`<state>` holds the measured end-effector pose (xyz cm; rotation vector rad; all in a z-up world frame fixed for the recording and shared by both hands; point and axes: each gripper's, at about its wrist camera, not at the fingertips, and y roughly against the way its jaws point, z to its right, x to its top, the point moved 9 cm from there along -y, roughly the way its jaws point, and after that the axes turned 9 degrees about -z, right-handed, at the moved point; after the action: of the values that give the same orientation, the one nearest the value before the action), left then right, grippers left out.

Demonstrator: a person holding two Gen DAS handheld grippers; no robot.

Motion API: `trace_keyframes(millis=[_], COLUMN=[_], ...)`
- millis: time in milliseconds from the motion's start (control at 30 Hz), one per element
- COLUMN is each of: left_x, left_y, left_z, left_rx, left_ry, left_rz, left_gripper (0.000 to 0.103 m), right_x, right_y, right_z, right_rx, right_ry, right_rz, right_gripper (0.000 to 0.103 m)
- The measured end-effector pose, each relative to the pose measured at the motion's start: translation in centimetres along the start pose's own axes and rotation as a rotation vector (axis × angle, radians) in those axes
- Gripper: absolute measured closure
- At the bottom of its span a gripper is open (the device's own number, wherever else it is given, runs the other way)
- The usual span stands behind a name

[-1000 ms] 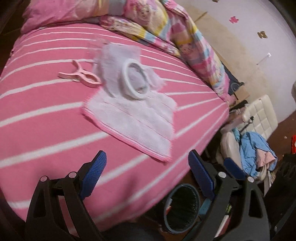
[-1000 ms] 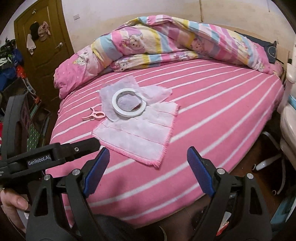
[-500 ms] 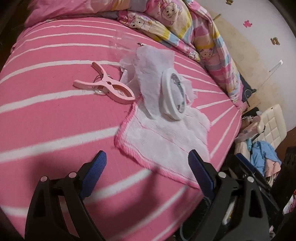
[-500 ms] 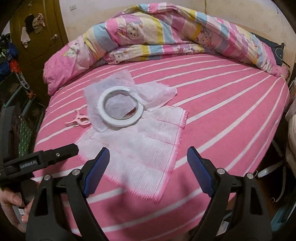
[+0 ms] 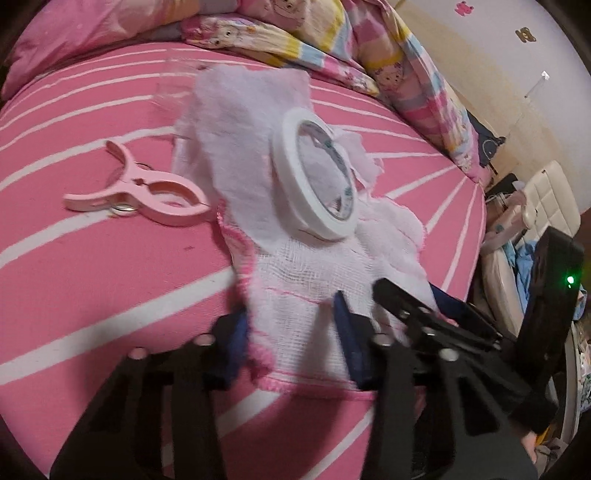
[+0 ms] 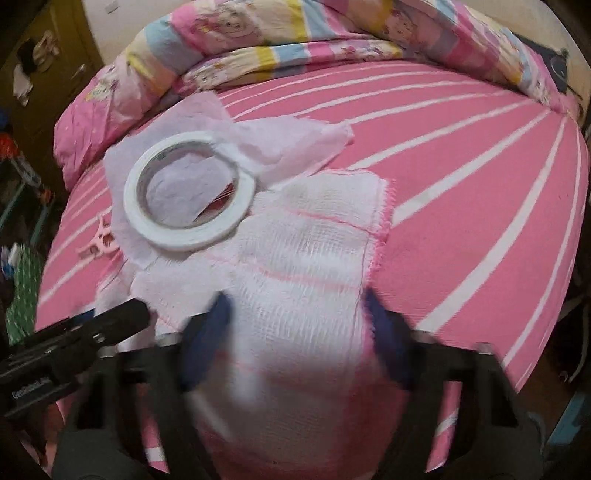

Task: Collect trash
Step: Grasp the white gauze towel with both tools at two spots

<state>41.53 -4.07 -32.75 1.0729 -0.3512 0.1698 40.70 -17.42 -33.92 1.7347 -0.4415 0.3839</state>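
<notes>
A white gauze cloth (image 5: 314, 280) with pink edging lies on the pink striped bed, and both grippers are down on its near end. My left gripper (image 5: 291, 341) is closing, and the cloth's near left part bunches between its blue pads. My right gripper (image 6: 299, 332) is closing too, with the cloth (image 6: 314, 240) lying flat between its wide-apart pads. A white tape ring (image 5: 314, 177) (image 6: 188, 192) rests on thin tissue (image 5: 240, 129) (image 6: 280, 140) at the cloth's far end. Each gripper shows in the other's view: right gripper (image 5: 424, 314), left gripper (image 6: 110, 325).
A pink clothes peg (image 5: 140, 192) (image 6: 99, 240) lies on the bed left of the cloth. A rolled patterned quilt (image 6: 295, 33) lies along the far side of the bed. A cream chair (image 5: 546, 199) and clutter stand off the bed's right edge.
Both grippers came forward and down onto the cloth's near end and narrowed their jaws. The cloth's near left part is now gathered between the left pads.
</notes>
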Motion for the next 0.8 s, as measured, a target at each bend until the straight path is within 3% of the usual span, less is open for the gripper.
trace_keyframes(millis=[33, 67, 133, 367, 533, 800], left_x=[-0.1, -0.1, -0.3, -1.3, -2.0, -1.9], left_y=[-0.2, -0.3, -0.4, 2.6, 6.4, 11.0], left_z=[0.0, 0.2, 0.2, 1.9, 3.6, 5.0], left_rx=[-0.007, -0.021, -0.063, -0.109, -0.192, -0.22], left_ry=[0.005, 0.014, 0.043, 0.041, 0.056, 0.096], left_rz=[0.002, 0.001, 0.0, 0.05, 0.103, 0.184], left_gripper=[0.08, 0.088, 0.094, 0.096, 0.096, 0.096], right_x=[-0.2, -0.2, -0.4, -0.7, 0.0, 1.7], right_y=[0.1, 0.1, 0.4, 3.8, 7.9, 14.5], right_z=[-0.7, -1.0, -1.8, -1.7, -1.5, -3.8], right_rx=[0.004, 0.004, 0.0, 0.024, 0.072, 0.133], right_ry=[0.031, 0.049, 0.094, 0.078, 0.057, 0.103], right_rz=[0.006, 0.01, 0.017, 0.068, 0.114, 0.215], right_gripper=[0.062, 0.071, 0.097, 0.098, 0.098, 0.098])
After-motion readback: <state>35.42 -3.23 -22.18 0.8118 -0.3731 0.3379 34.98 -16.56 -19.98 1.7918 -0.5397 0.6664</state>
